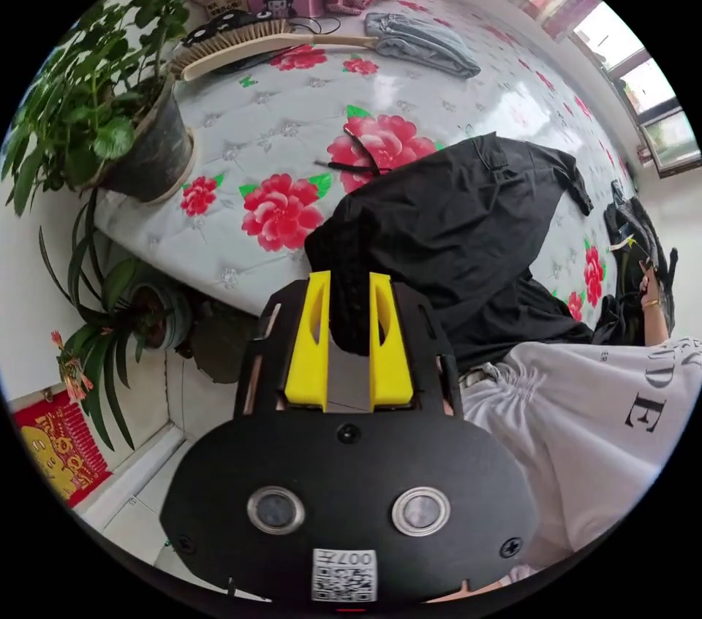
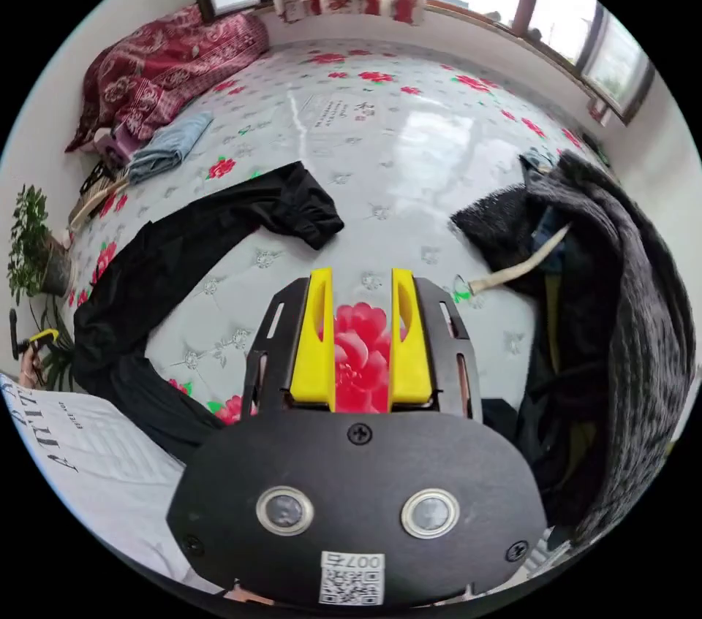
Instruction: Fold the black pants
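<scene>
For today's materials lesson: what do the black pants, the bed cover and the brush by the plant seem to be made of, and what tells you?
Black pants: soft matte woven cloth, probably; they crease and drape limply.
Bed cover: glossy, likely a smooth synthetic or plastic-coated fabric; window light reflects off it, and it has quilted tufts.
Brush: pale wood-looking handle with tan bristles, natural or synthetic unclear.

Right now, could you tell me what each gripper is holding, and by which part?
The left gripper grips the black pants by a bunched edge at one end. The right gripper holds nothing, jaws apart.
</scene>
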Demonstrator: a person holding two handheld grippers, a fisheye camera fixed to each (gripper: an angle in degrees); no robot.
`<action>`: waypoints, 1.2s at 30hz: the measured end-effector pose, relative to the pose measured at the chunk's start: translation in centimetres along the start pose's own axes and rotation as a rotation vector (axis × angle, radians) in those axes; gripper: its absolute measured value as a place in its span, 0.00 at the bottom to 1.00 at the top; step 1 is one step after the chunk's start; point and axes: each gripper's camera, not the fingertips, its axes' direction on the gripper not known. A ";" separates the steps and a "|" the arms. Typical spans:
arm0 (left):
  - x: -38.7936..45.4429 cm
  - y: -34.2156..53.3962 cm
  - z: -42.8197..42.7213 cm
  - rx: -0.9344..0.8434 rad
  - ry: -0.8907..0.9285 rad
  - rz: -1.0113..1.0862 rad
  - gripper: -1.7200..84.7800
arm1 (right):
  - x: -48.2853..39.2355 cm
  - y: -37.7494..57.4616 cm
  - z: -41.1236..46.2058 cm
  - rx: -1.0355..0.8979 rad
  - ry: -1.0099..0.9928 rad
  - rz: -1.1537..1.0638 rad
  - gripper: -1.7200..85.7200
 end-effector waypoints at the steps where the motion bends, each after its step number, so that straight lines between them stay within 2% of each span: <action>1: 0.6 -2.0 0.9 0.004 -0.037 0.024 0.12 | -1.7 -2.5 2.2 -0.018 -0.001 -0.064 0.13; 6: 3.1 -8.6 5.9 -0.078 -0.076 0.091 0.13 | -5.9 -10.0 9.7 -0.118 -0.052 -0.171 0.13; 8: 3.9 -9.8 8.3 -0.134 -0.134 0.099 0.11 | -6.9 -11.5 11.9 -0.174 -0.061 -0.197 0.11; 10: 4.0 -10.3 11.7 -0.246 -0.176 0.054 0.04 | -7.8 -12.3 14.1 -0.264 -0.043 -0.229 0.06; 12: 4.3 -10.1 12.1 -0.234 -0.186 0.043 0.02 | -7.7 -12.3 14.5 -0.289 0.039 -0.239 0.04; 14: 4.6 -9.8 11.5 -0.207 -0.206 0.055 0.01 | -6.8 -11.8 13.1 -0.247 0.040 -0.255 0.03; 17: 4.8 -8.6 8.7 -0.125 -0.227 0.052 0.01 | -2.6 -10.0 7.2 -0.096 -0.019 -0.150 0.02; 21: 5.9 -5.3 2.6 0.047 -0.150 0.056 0.01 | 5.0 -3.3 -2.6 0.118 -0.053 0.060 0.02; 25: 8.5 -1.0 0.1 0.102 -0.078 0.199 0.01 | 10.2 6.3 -9.7 0.228 -0.034 0.250 0.02; 28: 10.0 1.9 1.6 0.021 0.102 0.400 0.03 | 12.7 12.8 -9.6 0.118 0.015 0.349 0.02; 32: 9.5 3.6 3.1 -0.029 0.113 0.342 0.08 | 13.7 18.5 -7.2 -0.025 -0.010 0.421 0.02; 36: 7.9 4.2 0.2 0.107 0.055 0.258 0.12 | 12.1 21.1 -5.5 -0.056 -0.053 0.408 0.02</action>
